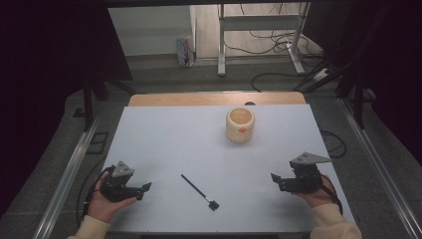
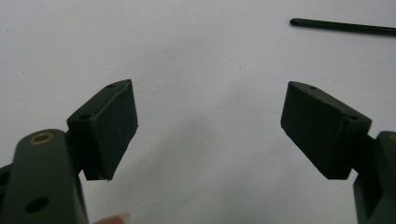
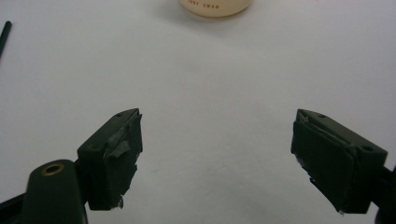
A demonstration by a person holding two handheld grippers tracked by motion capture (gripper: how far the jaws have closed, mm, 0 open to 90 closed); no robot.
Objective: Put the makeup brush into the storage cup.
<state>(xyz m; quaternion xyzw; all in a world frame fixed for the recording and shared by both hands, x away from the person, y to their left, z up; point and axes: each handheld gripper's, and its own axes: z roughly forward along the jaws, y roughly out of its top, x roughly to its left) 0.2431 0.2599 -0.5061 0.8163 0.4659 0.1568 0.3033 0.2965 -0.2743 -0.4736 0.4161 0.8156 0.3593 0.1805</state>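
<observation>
High view: both grippers, left point(image 1: 145, 187) and right point(image 1: 274, 179), fingers released, empty, flanking black brush point(image 1: 199, 191) on desk point(image 1: 164, 139); poised for pickup, cup point(image 1: 240, 125) beyond.

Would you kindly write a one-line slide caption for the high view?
Two open hand-held grippers, left and right, flank a black brush lying before a cream pot on the white table.

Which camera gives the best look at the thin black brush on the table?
The high view: the whole black brush lies there, handle to head. The left gripper view catches just part of its handle; the right gripper view shows a sliver at the left edge.
</observation>
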